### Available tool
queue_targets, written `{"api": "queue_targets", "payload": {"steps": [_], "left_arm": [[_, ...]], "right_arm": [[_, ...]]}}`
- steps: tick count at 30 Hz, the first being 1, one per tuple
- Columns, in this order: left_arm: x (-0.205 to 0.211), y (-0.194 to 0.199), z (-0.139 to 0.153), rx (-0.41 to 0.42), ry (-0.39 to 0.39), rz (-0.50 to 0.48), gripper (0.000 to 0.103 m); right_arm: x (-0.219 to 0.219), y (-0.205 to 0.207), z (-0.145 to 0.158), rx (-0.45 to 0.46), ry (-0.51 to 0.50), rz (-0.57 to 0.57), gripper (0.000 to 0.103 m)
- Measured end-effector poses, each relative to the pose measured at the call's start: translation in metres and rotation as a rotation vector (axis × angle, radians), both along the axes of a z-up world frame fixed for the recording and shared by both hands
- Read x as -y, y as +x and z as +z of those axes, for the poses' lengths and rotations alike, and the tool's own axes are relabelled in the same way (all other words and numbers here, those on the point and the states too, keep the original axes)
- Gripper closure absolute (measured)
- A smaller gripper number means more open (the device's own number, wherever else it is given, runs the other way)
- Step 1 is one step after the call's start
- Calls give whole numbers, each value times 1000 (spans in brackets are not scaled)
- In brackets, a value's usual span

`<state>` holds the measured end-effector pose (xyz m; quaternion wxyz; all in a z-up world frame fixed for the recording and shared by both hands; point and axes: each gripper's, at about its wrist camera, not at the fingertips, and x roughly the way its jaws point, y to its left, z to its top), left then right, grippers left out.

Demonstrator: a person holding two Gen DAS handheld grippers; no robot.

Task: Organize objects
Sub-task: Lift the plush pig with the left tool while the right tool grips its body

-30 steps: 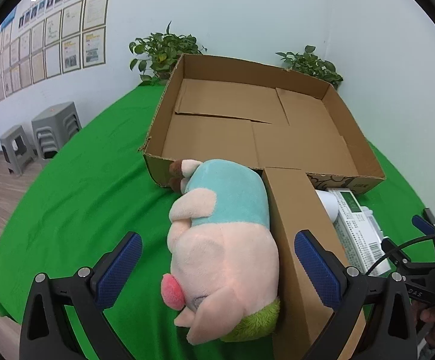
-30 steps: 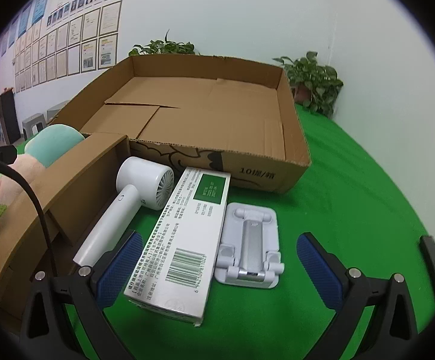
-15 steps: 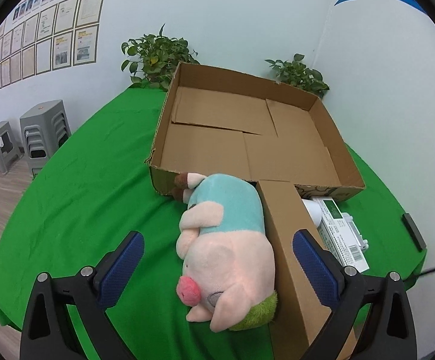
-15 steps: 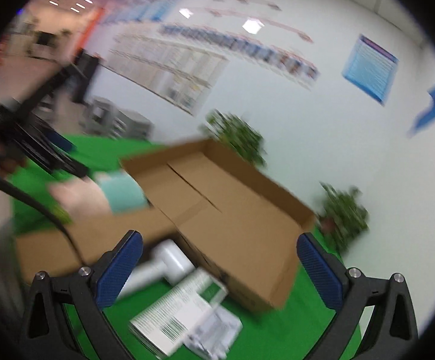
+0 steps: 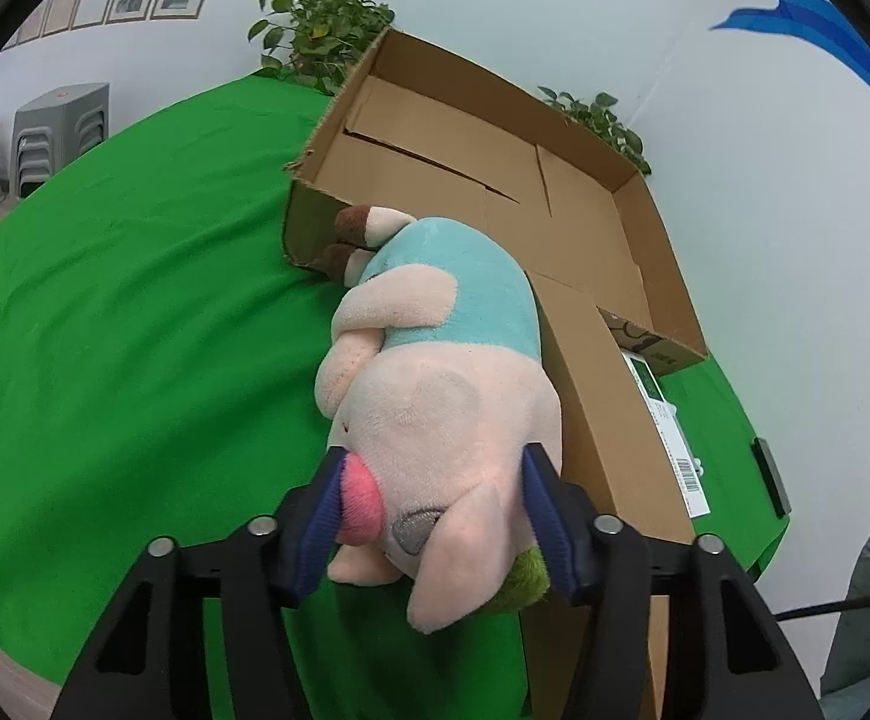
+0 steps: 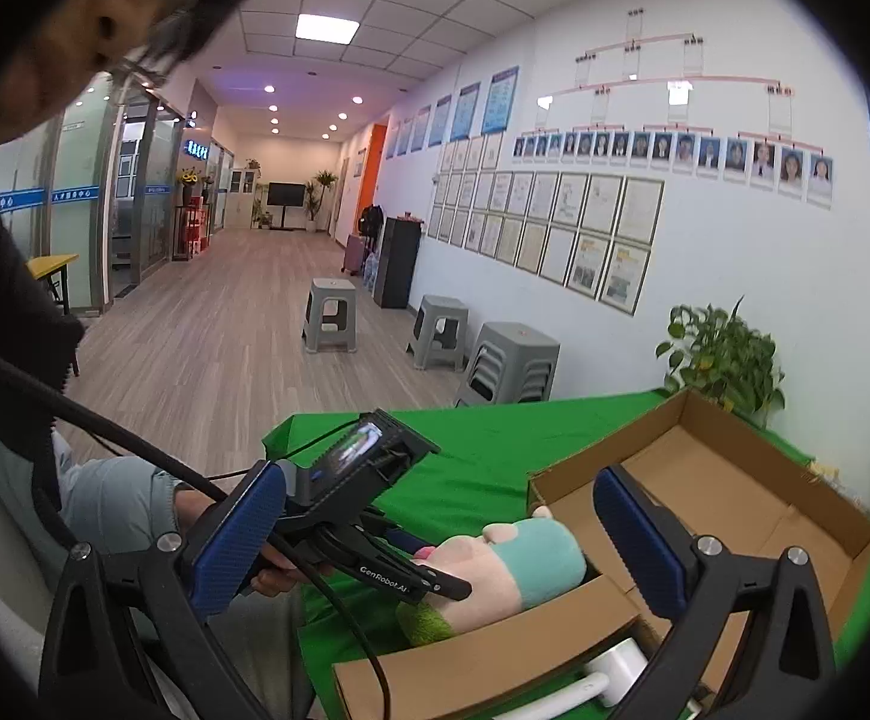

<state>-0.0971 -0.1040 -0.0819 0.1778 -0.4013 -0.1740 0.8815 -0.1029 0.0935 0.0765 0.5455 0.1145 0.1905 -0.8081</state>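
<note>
A pink plush pig (image 5: pixel 435 396) in a teal shirt lies on the green table beside the open cardboard box (image 5: pixel 495 168). My left gripper (image 5: pixel 435 516) is shut on the pig's head, one blue pad at the snout and one behind the ear. In the right wrist view the pig (image 6: pixel 513 564) shows with the left gripper (image 6: pixel 429 570) clamped on it. My right gripper (image 6: pixel 441 540) is open and empty, raised above the table and turned left. The white hair dryer (image 6: pixel 603 678) lies at the bottom of that view.
A folded-out box flap (image 5: pixel 609 438) runs beside the pig. A white carton with a green label (image 5: pixel 669 426) lies right of the flap. Potted plants (image 5: pixel 321 30) stand behind the box. Grey stools (image 6: pixel 507 360) stand on the floor to the left.
My left gripper moved forward and closed on the pig's head. My right gripper lifted off the carton and dryer and swung left, staying open.
</note>
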Motion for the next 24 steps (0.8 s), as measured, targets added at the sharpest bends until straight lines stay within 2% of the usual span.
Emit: {"api": "queue_targets", "payload": {"steps": [2, 4, 7, 10, 12, 16, 19, 24], "left_arm": [[8, 7, 1, -11, 11, 16, 56], [15, 20, 4, -29, -11, 37, 58], [27, 38, 11, -54, -25, 74, 59], [46, 58, 12, -60, -17, 119, 59], [56, 67, 8, -56, 5, 148, 59], [65, 78, 2, -50, 26, 160, 59], [71, 82, 3, -55, 29, 159, 59], [67, 78, 2, -63, 33, 153, 59]], "right_arm": [[14, -2, 1, -11, 31, 2, 1], [25, -1, 9, -31, 59, 17, 1], [38, 10, 18, -43, 92, 105, 1], [57, 7, 16, -8, 134, 203, 1], [77, -15, -1, 71, 193, 220, 1], [109, -65, -53, 149, 363, 119, 1], [118, -108, -87, 251, 461, 37, 1], [118, -137, -107, 274, 588, -22, 3]]}}
